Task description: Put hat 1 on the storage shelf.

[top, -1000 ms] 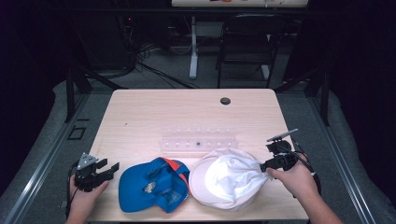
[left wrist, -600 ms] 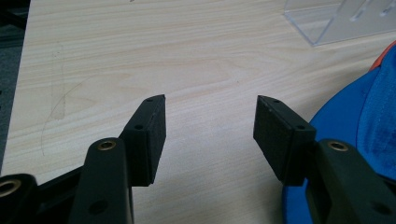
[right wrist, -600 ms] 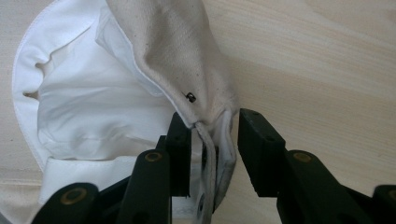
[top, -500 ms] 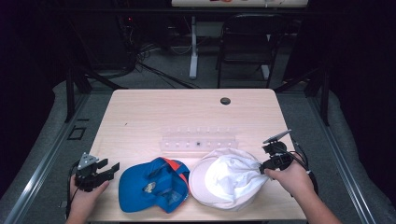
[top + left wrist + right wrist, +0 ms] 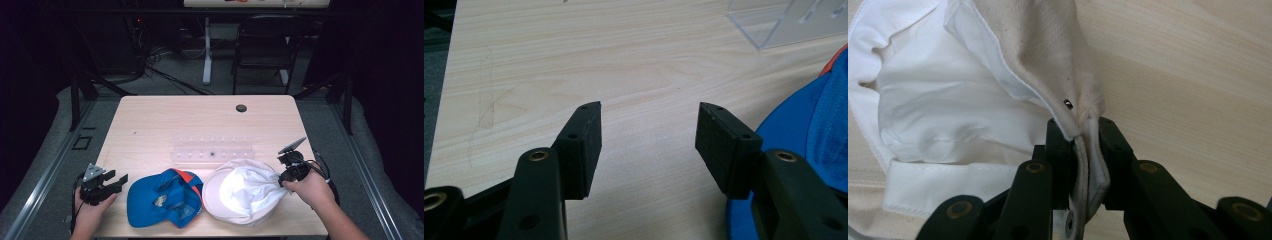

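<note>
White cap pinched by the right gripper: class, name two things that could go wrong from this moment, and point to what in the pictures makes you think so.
1. The right gripper clamps only a thin fold at the white cap's edge, so a pull may let the fabric slip free.
2. The white cap touches the blue cap and lies just in front of the clear rack; dragging it could shift either. The left gripper is open over bare table, holding nothing steady.

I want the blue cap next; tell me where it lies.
High view: the blue cap lies at the table's near edge, left of centre, beside the white cap, right of the left tongs.
</note>
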Tool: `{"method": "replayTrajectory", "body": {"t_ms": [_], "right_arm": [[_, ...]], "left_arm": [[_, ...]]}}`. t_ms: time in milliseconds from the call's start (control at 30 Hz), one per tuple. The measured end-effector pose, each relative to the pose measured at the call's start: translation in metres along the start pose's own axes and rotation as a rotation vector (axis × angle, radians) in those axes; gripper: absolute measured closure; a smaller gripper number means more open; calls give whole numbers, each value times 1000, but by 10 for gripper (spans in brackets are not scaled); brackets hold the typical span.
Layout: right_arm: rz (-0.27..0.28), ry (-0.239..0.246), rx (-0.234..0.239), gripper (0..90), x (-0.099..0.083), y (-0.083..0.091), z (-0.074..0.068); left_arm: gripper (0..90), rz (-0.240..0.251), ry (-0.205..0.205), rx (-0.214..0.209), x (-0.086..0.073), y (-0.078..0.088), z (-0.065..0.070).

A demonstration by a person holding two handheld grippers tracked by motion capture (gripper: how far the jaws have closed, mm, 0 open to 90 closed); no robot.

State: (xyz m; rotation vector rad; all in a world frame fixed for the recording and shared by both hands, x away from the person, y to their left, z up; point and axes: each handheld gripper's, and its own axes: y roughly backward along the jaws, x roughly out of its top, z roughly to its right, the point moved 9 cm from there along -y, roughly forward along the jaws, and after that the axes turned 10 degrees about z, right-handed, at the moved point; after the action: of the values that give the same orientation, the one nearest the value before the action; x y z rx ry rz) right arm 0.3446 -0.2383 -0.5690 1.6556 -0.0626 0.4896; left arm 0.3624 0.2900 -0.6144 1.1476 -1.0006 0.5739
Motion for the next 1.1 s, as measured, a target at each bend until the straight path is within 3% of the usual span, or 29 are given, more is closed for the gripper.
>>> {"method": "replayTrajectory", "body": {"t_ms": [100, 133, 267, 433, 467, 533, 633, 800, 833, 967, 1100], "right_arm": [[10, -31, 15, 797, 2, 3, -3], [-26, -17, 24, 798, 1, 7, -2], [-26, -50, 47, 801, 2, 14, -2], [-12, -82, 33, 802, 2, 27, 5], [-26, -68, 30, 802, 1, 30, 8], [-15, -94, 26, 803, 0, 31, 9], [-48, -96, 50, 803, -3, 36, 10], [-34, -127, 80, 803, -2, 38, 8], [-9, -145, 94, 803, 0, 38, 6], [-21, -161, 122, 804, 0, 40, 4], [-17, -217, 164, 806, 3, 44, 1]], "left_arm": [[448, 0, 0, 0, 0, 0, 0], [449, 1, 1, -1, 0, 0, 0], [448, -7, -1, -1, 0, 1, 0], [449, -6, 0, 0, 0, 1, -1], [449, -7, -1, 0, 0, 1, 0], [449, 3, 1, -1, 0, 0, 0], [449, 3, -2, -1, 0, 0, 1], [449, 1, -2, 1, 0, 0, 0], [449, 0, -2, 1, 0, 0, 0], [450, -8, 0, 0, -1, 1, 0], [449, -6, 0, 3, 0, 1, -1]]}}
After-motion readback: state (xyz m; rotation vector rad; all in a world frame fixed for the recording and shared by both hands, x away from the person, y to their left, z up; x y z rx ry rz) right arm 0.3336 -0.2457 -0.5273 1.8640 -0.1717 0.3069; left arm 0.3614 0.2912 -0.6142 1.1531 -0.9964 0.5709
